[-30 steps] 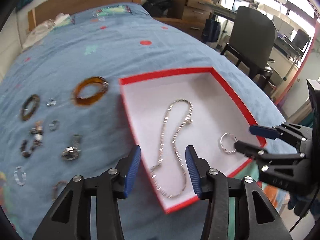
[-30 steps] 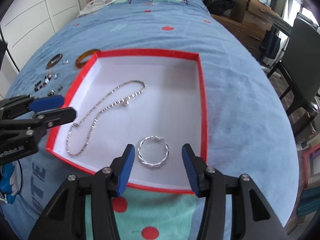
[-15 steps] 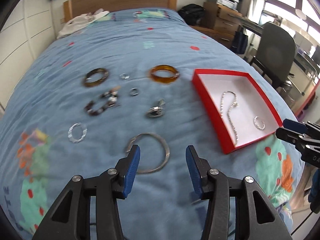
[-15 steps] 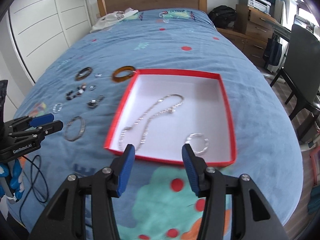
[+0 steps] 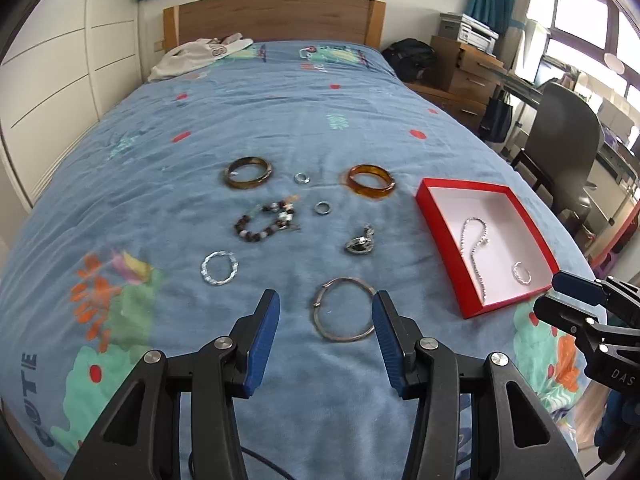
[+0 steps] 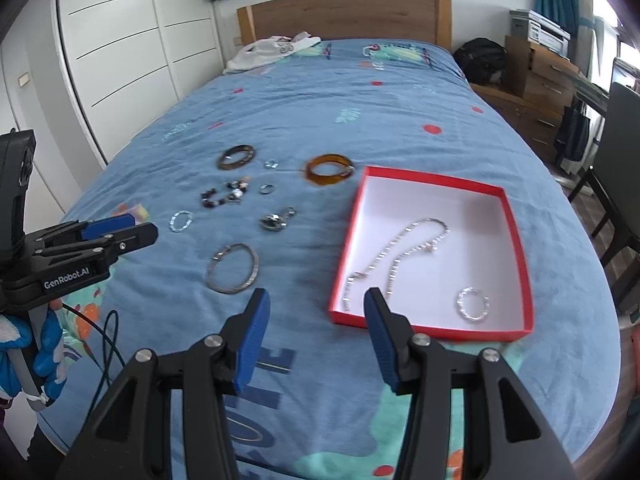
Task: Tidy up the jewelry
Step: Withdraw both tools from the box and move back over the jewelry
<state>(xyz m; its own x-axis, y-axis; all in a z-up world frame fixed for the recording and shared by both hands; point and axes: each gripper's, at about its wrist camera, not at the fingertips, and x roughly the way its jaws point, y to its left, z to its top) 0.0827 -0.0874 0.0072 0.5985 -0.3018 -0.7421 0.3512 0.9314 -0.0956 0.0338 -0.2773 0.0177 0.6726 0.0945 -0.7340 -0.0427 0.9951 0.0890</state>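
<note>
A red box (image 5: 439, 219) (image 6: 516, 232) with a white inside lies on the blue bedspread and holds a silver chain necklace (image 5: 474, 248) (image 6: 400, 256) and a small silver ring bracelet (image 5: 522, 273) (image 6: 473, 303). Left of it lie a thin metal bangle (image 5: 345, 315) (image 6: 233, 268), an amber bangle (image 5: 371, 181) (image 6: 330, 169), a dark bangle (image 5: 248, 172), a bead bracelet (image 5: 266, 222), a silver twisted bracelet (image 5: 219, 267), a pendant (image 5: 360, 242) and small rings. My left gripper (image 5: 326, 334) is open and empty just short of the thin bangle. My right gripper (image 6: 314, 330) is open and empty, near the box's front left corner.
The bed has a wooden headboard (image 5: 276, 16) and white clothing (image 5: 200, 54) at the far end. A wardrobe wall (image 6: 120, 40) stands on the left. A chair (image 5: 560, 140), drawers and a black bag (image 5: 412, 58) stand on the right. A cable (image 6: 104, 344) hangs by the bed's near edge.
Both grippers have pulled back and up from the red box. The left one has swung left to face the loose jewelry. The ring bracelet stays in the box.
</note>
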